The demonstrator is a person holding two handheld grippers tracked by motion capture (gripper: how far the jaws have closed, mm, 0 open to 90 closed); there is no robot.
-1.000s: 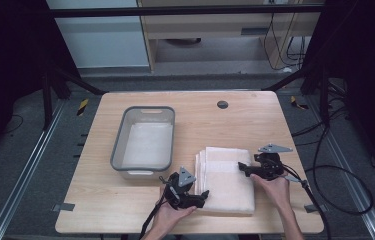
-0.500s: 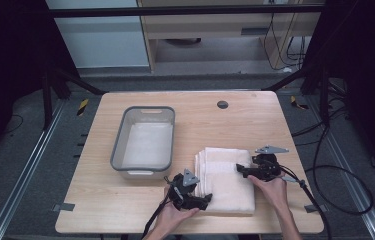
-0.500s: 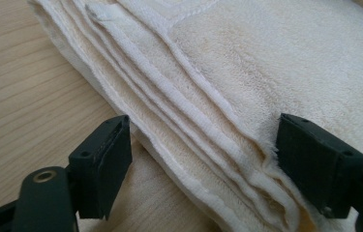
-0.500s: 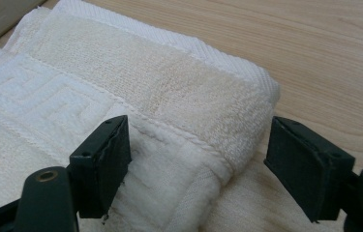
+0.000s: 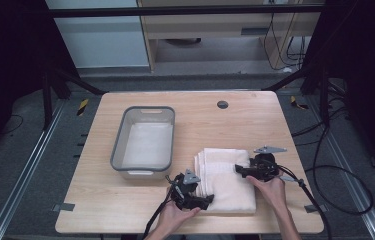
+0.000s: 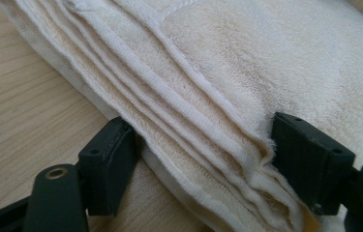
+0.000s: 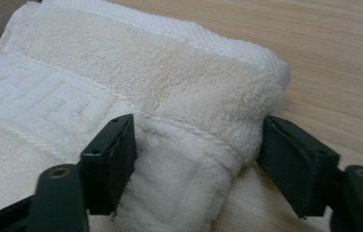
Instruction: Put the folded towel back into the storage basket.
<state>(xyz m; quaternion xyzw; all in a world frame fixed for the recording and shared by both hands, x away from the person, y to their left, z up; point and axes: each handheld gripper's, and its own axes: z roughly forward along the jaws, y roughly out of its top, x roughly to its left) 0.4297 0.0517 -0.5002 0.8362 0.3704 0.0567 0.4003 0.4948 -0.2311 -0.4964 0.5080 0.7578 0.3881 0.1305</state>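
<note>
Cream folded towel [image 5: 225, 177] sits between both grippers' closing jaws, unpinched; grey bin [image 5: 145, 140] just beside.

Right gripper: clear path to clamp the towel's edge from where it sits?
Probably yes. The right gripper already has the folded towel's thick edge between its jaws, which have just been closing. Nothing stands in between; the grey tub sits off to the side, and the left gripper works the opposite edge.

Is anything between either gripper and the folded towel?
Nothing visible. The left gripper straddles the towel's layered edge, and the right gripper straddles its folded corner; the jaws of both have just been closing around the cloth.
</note>
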